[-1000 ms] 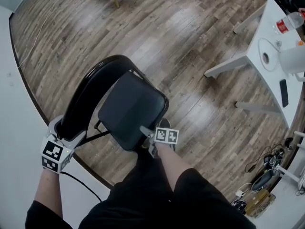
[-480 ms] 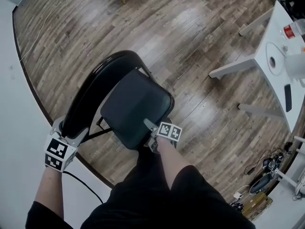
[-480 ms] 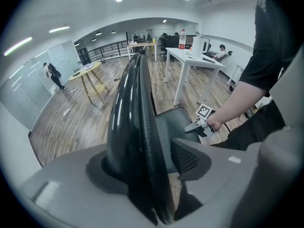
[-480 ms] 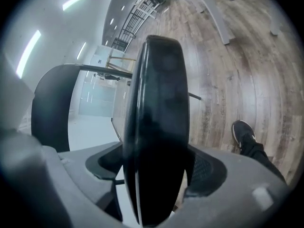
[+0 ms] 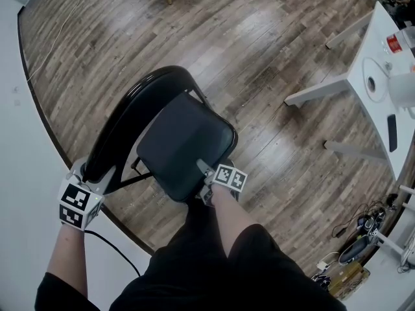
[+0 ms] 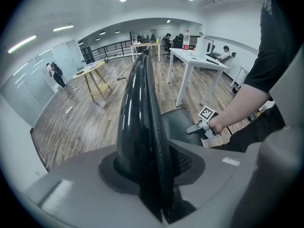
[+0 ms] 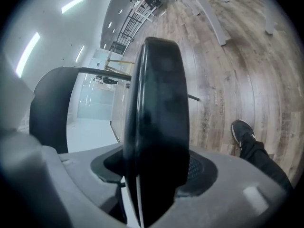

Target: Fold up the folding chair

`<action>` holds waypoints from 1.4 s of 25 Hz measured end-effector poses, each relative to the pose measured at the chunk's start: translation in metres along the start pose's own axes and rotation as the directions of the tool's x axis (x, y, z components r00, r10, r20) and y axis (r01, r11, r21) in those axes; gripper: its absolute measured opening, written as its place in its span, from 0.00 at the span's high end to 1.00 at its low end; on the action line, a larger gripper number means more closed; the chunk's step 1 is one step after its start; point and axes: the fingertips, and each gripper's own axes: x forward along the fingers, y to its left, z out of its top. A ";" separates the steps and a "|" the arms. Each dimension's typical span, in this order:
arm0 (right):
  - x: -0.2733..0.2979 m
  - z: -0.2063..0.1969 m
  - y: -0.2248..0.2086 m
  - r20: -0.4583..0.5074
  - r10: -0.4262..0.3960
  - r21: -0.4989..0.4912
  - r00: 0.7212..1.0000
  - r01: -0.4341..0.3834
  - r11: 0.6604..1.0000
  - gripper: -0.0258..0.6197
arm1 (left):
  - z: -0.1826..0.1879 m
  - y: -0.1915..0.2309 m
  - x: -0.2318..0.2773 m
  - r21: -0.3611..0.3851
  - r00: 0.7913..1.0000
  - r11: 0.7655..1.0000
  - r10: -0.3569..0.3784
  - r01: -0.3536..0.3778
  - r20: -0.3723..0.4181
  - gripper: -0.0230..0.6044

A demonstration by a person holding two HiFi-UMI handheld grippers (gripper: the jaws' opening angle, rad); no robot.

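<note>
Wooden floor boards (image 5: pixel 272 50) fill most of the head view, and the folding chair (image 5: pixel 170 127) stands on them, unfolded, directly in front of the person's legs. It is all black. Its seat (image 5: pixel 188 144) is a padded, matt square with rounded corners and lies flat. Its backrest (image 5: pixel 120 125) is a glossy curved band that bends around the seat's far and left sides.

At the chair's near left, the left claw (image 5: pixel 96 173) is on the end of the backrest. Its jaws have just been closing, and the thin edge of the backrest stands between them with both pads against it. At the chair's near right, the right claw (image 5: pixel 206 180) is on the front edge of the seat. Its jaws have also just been closing, and the thick rim of the seat fills the gap between the pads.

Well apart from the chair, to its right, stands a white counter (image 5: pixel 379 57). It carries a white jug (image 5: pixel 403 89) and a bottle (image 5: pixel 397 42) with a red label; what is inside them I cannot tell.
</note>
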 end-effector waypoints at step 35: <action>-0.018 0.006 0.017 -0.040 -0.052 -0.019 0.998 0.052 0.998 0.57 | 0.012 -0.071 -0.010 -0.009 1.000 1.000 -0.014 0.014 -0.003 0.85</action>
